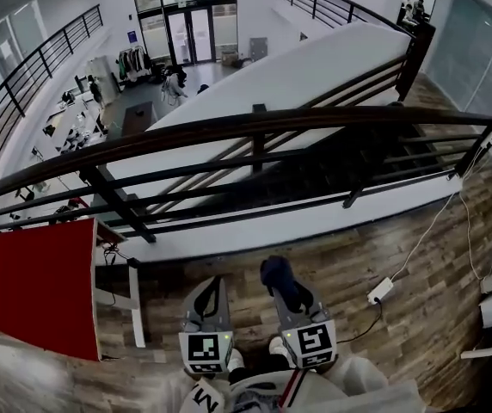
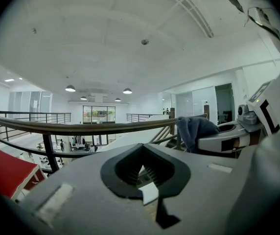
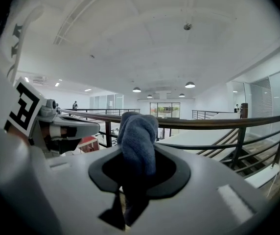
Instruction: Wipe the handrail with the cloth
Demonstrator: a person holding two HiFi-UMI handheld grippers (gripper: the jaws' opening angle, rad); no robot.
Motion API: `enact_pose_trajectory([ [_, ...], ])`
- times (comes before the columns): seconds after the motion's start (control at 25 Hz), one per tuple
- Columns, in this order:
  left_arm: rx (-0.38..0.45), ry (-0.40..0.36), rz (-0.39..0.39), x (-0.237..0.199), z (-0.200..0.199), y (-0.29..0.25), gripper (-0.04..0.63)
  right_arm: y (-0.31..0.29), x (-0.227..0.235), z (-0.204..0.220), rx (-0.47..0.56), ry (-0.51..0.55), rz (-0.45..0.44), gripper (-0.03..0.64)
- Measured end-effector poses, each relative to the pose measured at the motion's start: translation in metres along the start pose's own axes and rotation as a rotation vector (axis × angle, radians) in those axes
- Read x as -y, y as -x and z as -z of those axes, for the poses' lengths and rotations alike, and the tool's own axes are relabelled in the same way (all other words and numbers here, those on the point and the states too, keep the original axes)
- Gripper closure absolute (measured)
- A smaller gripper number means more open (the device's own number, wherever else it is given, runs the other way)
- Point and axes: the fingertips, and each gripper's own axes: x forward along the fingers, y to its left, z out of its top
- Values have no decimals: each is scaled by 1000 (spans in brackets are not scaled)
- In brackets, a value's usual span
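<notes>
1. One red panel [image 1: 35, 286] is seen at the left edge of the wooden floor [image 1: 401, 231].
2. One handrail [image 1: 255, 126] is counted, running across the top of the dark railing bars.
3. Two grippers are counted, side by side on the near side of the handrail and apart from it.
4. The left gripper [image 1: 214, 284] is seen with its jaws drawn together and nothing between them.
5. One cloth [image 1: 278, 275], dark blue and bunched, is clamped in the jaws of the right gripper [image 1: 285, 289]. It stands out past their tips, just to the right of the left gripper and clear of the handrail.
6. One white power strip [image 1: 380, 290] is seen on the floor at the right.
</notes>
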Motion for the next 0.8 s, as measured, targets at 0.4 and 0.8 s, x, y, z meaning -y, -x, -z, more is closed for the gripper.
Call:
enact_pose_trajectory([
  [0.4, 17, -15, -14, 18, -14, -11, 592, -1, 16, -7, 24, 12, -47, 525],
  [0.8, 5, -2, -11, 29, -10, -14, 593, 1, 21, -5, 20, 24, -66, 525],
])
